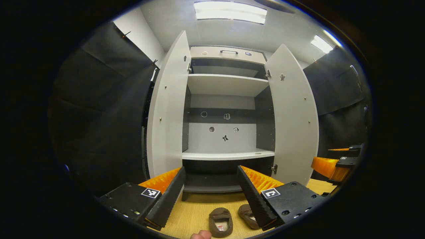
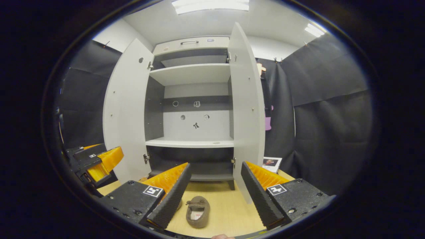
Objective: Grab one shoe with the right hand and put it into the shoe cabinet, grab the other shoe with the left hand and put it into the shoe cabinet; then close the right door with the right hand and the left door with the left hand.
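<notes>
A white shoe cabinet (image 1: 229, 154) stands ahead with its left door (image 1: 169, 106) and right door (image 1: 292, 116) swung wide; its shelves are bare. Two brown shoes lie on the wooden floor before it. One shoe (image 1: 220, 221) lies between my left gripper's fingers, low down. The other shoe (image 1: 247, 214) is half hidden behind the right-hand finger. My left gripper (image 1: 211, 170) is open above them. My right gripper (image 2: 215, 165) is open too, with a shoe (image 2: 198, 207) below its gap. The cabinet (image 2: 191, 142) fills the middle there.
The light wooden floor (image 2: 225, 205) runs up to the cabinet's dark base. A small printed card (image 2: 272, 163) leans by the open right door (image 2: 245, 99). Black cloth walls close both sides. The other gripper (image 1: 332, 166) hangs at the right edge.
</notes>
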Action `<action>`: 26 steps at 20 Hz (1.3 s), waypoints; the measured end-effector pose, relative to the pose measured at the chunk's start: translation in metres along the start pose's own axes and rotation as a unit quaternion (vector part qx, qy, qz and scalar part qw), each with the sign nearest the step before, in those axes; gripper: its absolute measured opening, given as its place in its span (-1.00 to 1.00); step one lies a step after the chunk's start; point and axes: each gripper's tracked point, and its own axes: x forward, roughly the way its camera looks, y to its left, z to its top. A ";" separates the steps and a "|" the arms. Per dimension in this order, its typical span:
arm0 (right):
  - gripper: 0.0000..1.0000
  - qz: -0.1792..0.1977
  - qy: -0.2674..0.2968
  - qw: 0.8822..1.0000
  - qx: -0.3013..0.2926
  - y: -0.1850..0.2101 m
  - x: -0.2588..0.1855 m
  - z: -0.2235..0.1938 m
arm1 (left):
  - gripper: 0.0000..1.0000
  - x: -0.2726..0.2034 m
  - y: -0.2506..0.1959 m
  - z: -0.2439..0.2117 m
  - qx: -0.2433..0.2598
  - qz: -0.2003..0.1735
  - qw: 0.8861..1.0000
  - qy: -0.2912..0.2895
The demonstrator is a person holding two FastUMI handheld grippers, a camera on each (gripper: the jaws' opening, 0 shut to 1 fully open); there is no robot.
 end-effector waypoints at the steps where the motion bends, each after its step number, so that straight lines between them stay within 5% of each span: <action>1: 0.97 0.004 0.005 1.000 -0.001 0.002 0.002 -0.002 | 0.89 0.000 0.000 0.001 0.000 0.001 1.000 -0.001; 7: 0.97 0.048 0.042 0.998 -0.013 0.030 0.023 -0.027 | 0.89 -0.001 0.001 0.002 -0.004 0.002 1.000 0.001; 13: 0.90 0.081 0.136 0.987 -0.013 0.056 0.051 -0.102 | 0.99 -0.002 0.008 0.002 -0.006 0.010 1.000 0.001; 20: 0.98 0.123 0.251 0.958 -0.071 0.074 0.069 -0.205 | 0.89 -0.005 0.014 0.000 -0.005 0.015 1.000 0.006; 23: 0.70 0.137 0.303 0.941 -0.063 0.084 0.067 -0.245 | 0.89 -0.008 0.017 0.000 -0.007 0.019 1.000 0.005; 26: 0.63 0.141 0.344 0.926 -0.071 0.088 0.072 -0.276 | 0.99 -0.008 0.017 -0.003 -0.008 0.017 1.000 0.009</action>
